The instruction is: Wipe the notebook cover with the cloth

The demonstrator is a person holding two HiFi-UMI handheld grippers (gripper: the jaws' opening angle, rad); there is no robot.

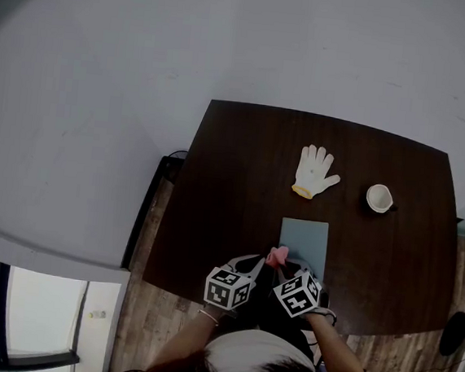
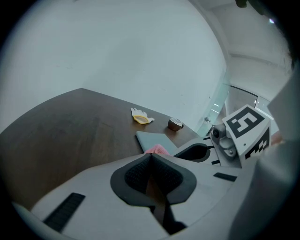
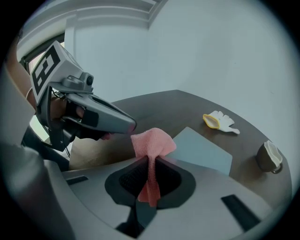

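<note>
Right gripper (image 3: 149, 177) is clenched on the pink cloth (image 3: 152, 143): a strip is pinched between the pads and the bunch sticks up past the tips. Left gripper (image 2: 152, 174) has its jaws pressed together with nothing between them, tip just left of the cloth. Notebook (image 3: 202, 152) lies flat on the table (image 1: 216, 188), straight ahead of the right jaws, just beyond the cloth; can't tell if the cloth touches it. White glove (image 1: 315, 173) is farther ahead, cup (image 1: 379, 198) ahead-right, both well apart from the claws. In the head view the notebook's near edge is hidden behind the cloth and jaw tips. The cloth's lower end is lost between the pads.
</note>
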